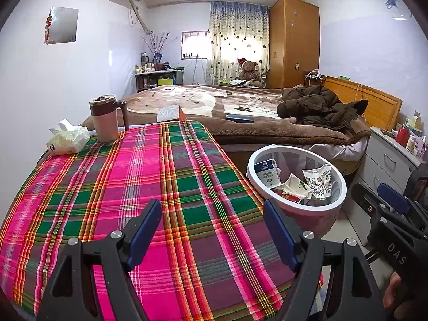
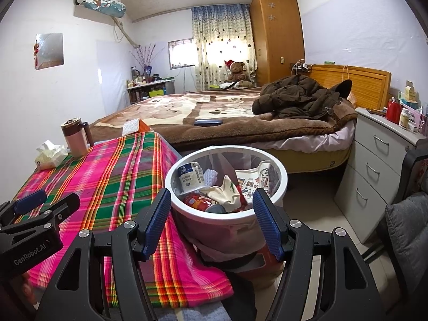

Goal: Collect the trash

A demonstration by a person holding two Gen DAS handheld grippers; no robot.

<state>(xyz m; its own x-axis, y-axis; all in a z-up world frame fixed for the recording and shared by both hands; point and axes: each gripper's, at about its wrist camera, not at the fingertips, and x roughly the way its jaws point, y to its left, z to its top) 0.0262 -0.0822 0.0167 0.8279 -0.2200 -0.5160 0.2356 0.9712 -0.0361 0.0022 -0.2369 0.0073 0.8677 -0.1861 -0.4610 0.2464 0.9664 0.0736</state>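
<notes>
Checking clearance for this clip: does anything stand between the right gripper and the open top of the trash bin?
Nothing visible does. The right gripper is open and empty, with the trash bin just ahead, its top uncovered.

Left claw point(image 1: 212, 230) and right claw point(image 2: 211, 216) both apparently agape, empty

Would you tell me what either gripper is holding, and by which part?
Nothing: the left gripper and right gripper are both open and empty.

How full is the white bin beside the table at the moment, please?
Partly full. The bin holds crumpled wrappers and a milk carton below its rim; its liner shows above them.
</notes>
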